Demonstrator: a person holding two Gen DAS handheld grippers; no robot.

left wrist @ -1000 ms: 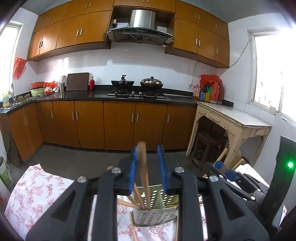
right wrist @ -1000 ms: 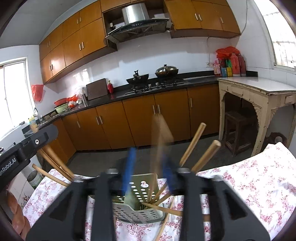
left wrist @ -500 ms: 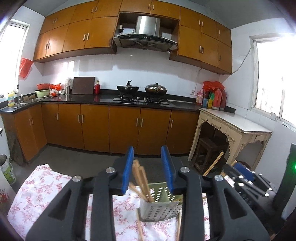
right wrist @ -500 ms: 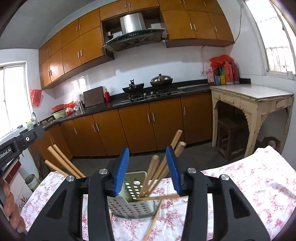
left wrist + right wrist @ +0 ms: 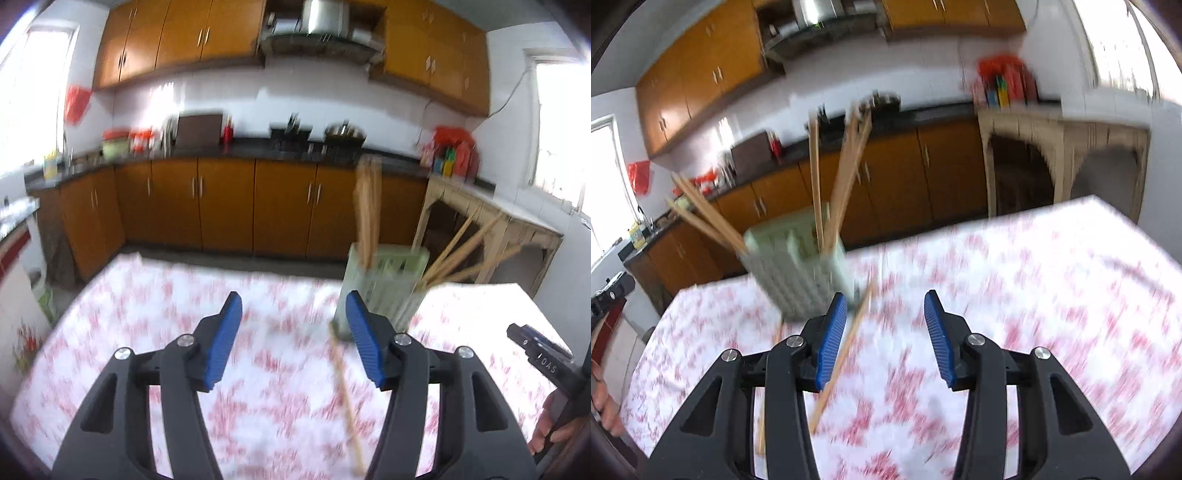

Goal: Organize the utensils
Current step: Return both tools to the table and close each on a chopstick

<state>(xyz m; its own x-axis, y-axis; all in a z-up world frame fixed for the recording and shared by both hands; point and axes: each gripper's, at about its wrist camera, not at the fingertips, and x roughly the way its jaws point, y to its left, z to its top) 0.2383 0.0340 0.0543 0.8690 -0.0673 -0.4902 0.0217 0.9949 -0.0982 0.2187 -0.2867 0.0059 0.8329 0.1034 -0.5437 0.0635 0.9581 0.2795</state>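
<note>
Several chopsticks (image 5: 366, 206) stand in the green perforated holder (image 5: 384, 284) at centre-right, so it keeps them upright. Your left claw (image 5: 291, 339) is opening, empty; your right claw (image 5: 884, 336) gapes empty above loose chopsticks (image 5: 846, 347) on the floral bench (image 5: 1034, 295).

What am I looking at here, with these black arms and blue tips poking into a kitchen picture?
There is no robot: a person holds a two-finger gripper in each hand, each carrying a wide-angle camera that looks out along its fingers. One picture is from the left gripper, the other from the right gripper. Both are blurred by motion. The blue strips are the gripping pads. The left gripper's jaws are opening with nothing between them; the right gripper is open and also holds nothing. Below them is a table under a floral tablecloth. On it stands a pale green perforated utensil holder with wooden chopsticks sticking out. A loose chopstick lies on the cloth.
</note>
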